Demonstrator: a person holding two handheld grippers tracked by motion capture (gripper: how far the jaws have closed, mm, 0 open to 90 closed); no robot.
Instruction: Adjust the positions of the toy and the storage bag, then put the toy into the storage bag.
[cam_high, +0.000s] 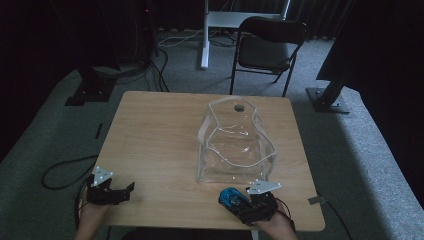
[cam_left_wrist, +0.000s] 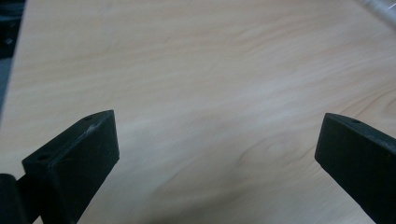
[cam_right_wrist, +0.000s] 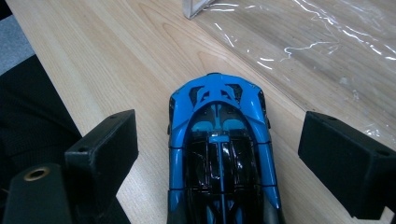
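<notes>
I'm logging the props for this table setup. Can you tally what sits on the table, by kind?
Blue and black toy car: 1
Clear plastic zip bag with white trim: 1
Total: 2, both on the light wooden table

High view above my side, facing forward-down over table (cam_high: 150, 130). My gripper views sit close above tabletop; both share its wood.
</notes>
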